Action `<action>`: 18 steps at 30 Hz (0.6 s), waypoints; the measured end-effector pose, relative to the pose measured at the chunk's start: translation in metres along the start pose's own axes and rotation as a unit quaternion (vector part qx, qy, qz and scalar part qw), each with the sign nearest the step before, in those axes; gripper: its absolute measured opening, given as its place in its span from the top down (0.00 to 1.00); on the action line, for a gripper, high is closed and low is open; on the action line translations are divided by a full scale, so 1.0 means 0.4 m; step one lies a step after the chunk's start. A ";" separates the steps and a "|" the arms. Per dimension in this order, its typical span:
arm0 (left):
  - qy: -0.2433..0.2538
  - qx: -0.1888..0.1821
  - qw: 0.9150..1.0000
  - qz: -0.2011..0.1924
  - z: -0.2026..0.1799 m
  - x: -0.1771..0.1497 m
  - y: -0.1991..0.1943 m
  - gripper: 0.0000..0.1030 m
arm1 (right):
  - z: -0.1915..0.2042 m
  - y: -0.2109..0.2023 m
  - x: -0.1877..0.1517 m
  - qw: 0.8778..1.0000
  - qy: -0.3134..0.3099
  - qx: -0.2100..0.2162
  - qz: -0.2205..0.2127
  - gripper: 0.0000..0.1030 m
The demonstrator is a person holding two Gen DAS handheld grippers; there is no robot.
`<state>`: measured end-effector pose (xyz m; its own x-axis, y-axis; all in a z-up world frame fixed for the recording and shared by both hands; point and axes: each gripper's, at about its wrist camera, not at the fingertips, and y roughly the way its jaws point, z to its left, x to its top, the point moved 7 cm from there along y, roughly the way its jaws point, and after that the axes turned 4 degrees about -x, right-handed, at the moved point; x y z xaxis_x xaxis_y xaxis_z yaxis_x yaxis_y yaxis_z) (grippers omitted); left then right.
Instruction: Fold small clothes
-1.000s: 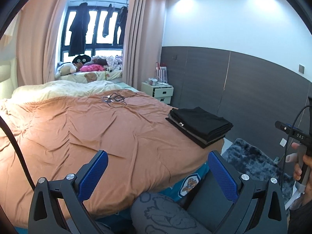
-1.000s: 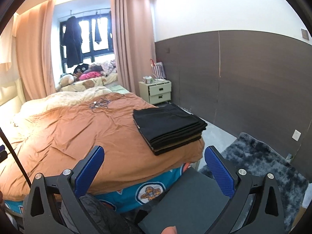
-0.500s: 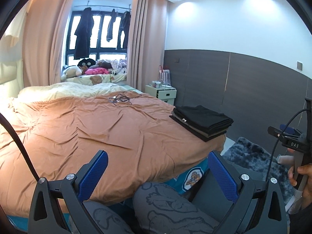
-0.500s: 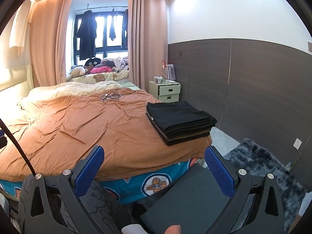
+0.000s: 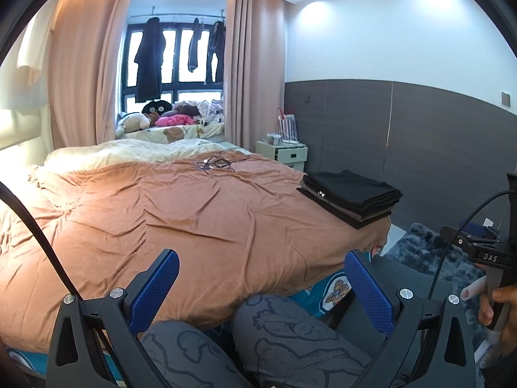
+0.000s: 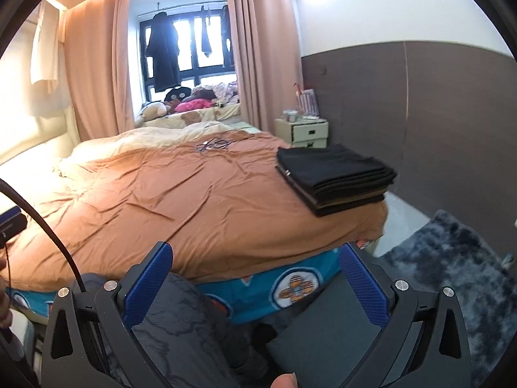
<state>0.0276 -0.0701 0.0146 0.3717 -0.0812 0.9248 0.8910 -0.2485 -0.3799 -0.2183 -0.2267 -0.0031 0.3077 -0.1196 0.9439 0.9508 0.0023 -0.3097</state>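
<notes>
Orange-brown quilt (image 5: 200, 226) covers the bed (image 6: 258, 286). Stack of folded dark clothes (image 5: 350, 197) lies at the bed's right edge, near the foot corner (several layers, edges roughly aligned). Left tongs (image 5: 261, 287) are released, jaws spread wide, nothing between the blue pads (image 5: 155, 286); they hang off the foot edge above the person's patterned legs (image 5: 290, 333). Right tongs (image 6: 255, 278) are likewise released and empty, well apart from the stack. Tangled cables (image 5: 218, 163) lie toward the far edge.

rust-orange duvet (image 5: 194, 220), black folded stack (image 5: 352, 197) (brown layers beneath), teal cartoon-print sheet (image 6: 290, 284).
</notes>
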 end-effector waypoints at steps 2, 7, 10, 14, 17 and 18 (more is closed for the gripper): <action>-0.001 0.000 1.000 0.006 -0.002 -0.005 0.007 0.00 | -0.011 0.008 -0.007 1.000 0.007 -0.001 0.006 0.00; 0.001 0.003 1.000 0.008 -0.009 -0.010 0.013 0.00 | -0.023 0.008 -0.002 1.000 0.009 -0.006 -0.002 0.00; 0.001 0.000 1.000 0.014 -0.018 -0.016 0.018 0.00 | -0.029 -0.004 -0.005 1.000 0.009 -0.003 -0.006 0.00; 0.002 0.001 1.000 0.014 -0.022 -0.015 0.019 0.00 | -0.019 -0.027 -0.020 1.000 0.007 -0.008 -0.018 0.00; -0.002 -0.001 1.000 0.018 -0.022 -0.016 0.020 0.00 | -0.014 -0.030 -0.021 1.000 0.006 -0.005 -0.022 0.00; -0.002 0.000 1.000 0.017 -0.021 -0.017 0.020 0.00 | -0.013 -0.029 -0.021 1.000 0.005 -0.007 -0.024 0.00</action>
<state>0.0301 -0.0798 0.0055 0.4032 -0.0850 0.9112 0.8775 -0.2465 -0.4113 -0.2320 -0.2309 -0.0083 0.2608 -0.1286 0.9568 0.9641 -0.0173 -0.2651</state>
